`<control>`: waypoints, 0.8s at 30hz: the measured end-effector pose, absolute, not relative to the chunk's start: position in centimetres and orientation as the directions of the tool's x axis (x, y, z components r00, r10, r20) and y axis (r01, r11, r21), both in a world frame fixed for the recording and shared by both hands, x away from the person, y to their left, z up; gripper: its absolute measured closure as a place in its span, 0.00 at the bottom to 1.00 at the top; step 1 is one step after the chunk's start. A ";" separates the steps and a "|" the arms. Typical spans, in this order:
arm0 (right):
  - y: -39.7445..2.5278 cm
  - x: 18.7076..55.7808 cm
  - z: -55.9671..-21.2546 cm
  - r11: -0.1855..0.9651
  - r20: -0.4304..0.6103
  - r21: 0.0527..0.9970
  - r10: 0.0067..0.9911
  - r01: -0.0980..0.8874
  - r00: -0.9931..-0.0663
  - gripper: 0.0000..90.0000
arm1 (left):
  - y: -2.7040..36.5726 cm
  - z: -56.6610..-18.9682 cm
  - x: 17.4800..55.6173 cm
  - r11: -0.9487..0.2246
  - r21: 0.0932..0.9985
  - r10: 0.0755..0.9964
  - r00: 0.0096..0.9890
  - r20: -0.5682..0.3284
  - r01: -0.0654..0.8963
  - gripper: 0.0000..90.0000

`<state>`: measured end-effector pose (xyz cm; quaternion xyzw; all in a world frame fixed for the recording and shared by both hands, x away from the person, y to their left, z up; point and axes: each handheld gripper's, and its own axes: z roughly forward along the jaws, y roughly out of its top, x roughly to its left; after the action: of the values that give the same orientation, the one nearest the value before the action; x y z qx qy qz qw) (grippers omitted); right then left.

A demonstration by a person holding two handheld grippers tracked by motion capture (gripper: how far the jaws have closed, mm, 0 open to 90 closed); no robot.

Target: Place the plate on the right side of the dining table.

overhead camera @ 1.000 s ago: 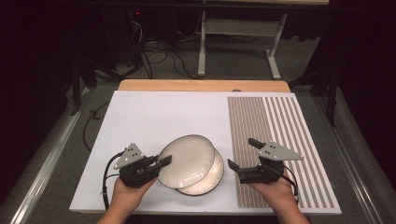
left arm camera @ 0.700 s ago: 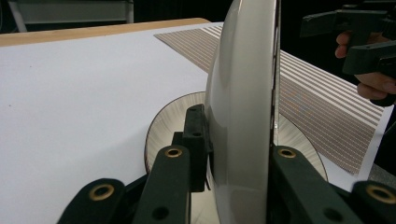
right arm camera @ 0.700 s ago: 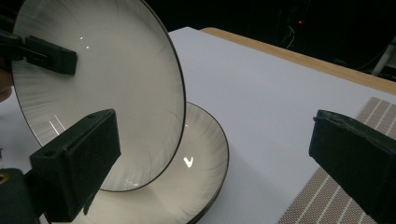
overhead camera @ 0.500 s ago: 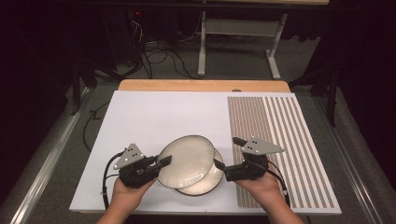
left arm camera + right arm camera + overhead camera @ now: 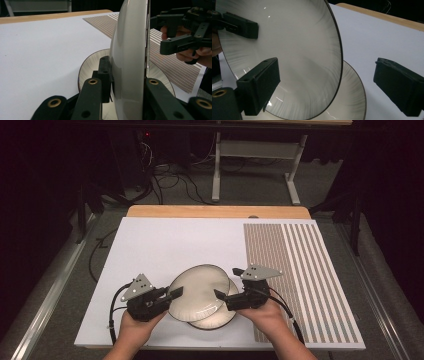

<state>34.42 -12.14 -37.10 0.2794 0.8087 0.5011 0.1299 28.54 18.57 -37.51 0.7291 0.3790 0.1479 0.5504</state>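
From the high view, low in the middle of the frame, the left claw (image 5: 176, 294) pinches the rim of the upper plate (image 5: 197, 291), tilted over the lower plate (image 5: 220, 319) on the white tabletop (image 5: 165, 245), while the right claw (image 5: 218, 294) reaches its opposite rim. In the left gripper view the upper plate stands edge-on at centre frame, clamped between the jaws. In the right gripper view the right claw's jaws stand spread, the plate's rim passing between them untouched.

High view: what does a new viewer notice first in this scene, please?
Two cream plates at the near edge of the white board: the upper plate, lifted and tilted, is clamped at its left rim by the left gripper. The lower plate lies flat beneath it. The right gripper, jaws open, straddles the upper plate's right rim.
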 end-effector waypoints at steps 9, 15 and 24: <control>-11.4 34.7 -38.4 0.333 0.126 0.871 0.559 0.361 -0.820 0.18 | 18.6 -37.6 28.5 -0.103 0.917 0.715 0.669 -0.202 0.387 0.85; -11.4 34.8 -39.3 0.323 0.154 0.866 0.552 0.381 -0.819 0.27 | 18.7 -37.6 28.4 -0.109 0.919 0.713 0.674 -0.194 0.380 0.85; -11.7 34.7 -39.9 0.303 0.175 0.869 0.553 0.392 -0.815 0.48 | 18.9 -37.6 28.3 -0.109 0.920 0.711 0.677 -0.192 0.376 0.85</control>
<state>34.70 -11.73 -39.94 0.2940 0.8033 0.5120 0.0785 28.32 18.91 -37.60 0.7293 0.3726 0.1509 0.5536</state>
